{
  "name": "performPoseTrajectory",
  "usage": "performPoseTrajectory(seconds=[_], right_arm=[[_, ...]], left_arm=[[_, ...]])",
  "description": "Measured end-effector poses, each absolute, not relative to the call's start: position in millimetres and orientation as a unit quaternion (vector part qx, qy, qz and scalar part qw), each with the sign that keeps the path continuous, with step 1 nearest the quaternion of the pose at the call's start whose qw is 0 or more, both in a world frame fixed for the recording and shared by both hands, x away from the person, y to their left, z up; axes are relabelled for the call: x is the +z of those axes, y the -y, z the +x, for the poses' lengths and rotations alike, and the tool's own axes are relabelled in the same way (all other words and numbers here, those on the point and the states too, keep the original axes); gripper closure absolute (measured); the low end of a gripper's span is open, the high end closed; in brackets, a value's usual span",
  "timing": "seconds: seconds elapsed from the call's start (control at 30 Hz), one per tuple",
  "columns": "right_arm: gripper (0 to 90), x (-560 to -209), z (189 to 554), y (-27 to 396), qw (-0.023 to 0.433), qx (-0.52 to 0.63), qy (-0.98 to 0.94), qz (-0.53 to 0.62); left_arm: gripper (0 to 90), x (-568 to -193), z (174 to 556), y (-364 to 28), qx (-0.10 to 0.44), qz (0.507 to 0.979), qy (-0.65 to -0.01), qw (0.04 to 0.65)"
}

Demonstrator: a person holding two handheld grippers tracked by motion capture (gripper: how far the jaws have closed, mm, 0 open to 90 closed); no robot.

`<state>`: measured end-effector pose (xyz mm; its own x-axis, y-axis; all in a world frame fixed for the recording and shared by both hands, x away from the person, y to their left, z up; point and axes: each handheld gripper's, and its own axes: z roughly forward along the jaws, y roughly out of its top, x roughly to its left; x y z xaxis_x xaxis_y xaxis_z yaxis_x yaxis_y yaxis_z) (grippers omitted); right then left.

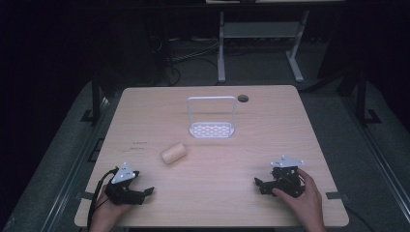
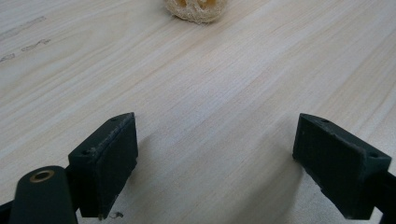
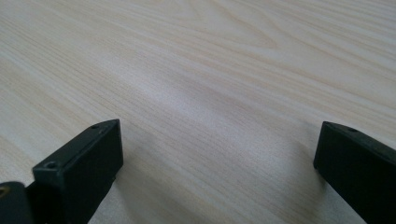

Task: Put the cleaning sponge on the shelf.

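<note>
Left tool (image 1: 145, 192), right tool (image 1: 261, 184) agape near table (image 1: 212, 203) front edge.

A tan loofah cylinder (image 1: 174, 153) lies on its side on the pale wooden desk (image 1: 232, 164), left of centre, its axis angled; the left gripper view shows its fibrous, holed end. Behind it, near the far edge, stands a white perforated rack (image 1: 212, 118) with an upright wire frame, well apart from the loofah.

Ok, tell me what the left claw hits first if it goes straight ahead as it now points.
Probably the loofah. In the left gripper view it lies ahead of the open left claw, slightly left of centre, with bare table between. From above the line is less clear.
</note>
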<state>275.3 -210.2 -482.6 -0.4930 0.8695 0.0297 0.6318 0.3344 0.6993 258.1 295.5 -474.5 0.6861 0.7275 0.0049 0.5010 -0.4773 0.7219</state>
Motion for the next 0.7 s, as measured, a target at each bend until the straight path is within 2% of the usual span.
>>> performPoseTrajectory(seconds=[0.7], right_arm=[[0.9,-482.6,275.7,210.0,0.178,0.334,-0.797,0.471]], left_arm=[[13.7,-473.7,257.4,-294.3,0.157,0.847,-0.361,0.357]])
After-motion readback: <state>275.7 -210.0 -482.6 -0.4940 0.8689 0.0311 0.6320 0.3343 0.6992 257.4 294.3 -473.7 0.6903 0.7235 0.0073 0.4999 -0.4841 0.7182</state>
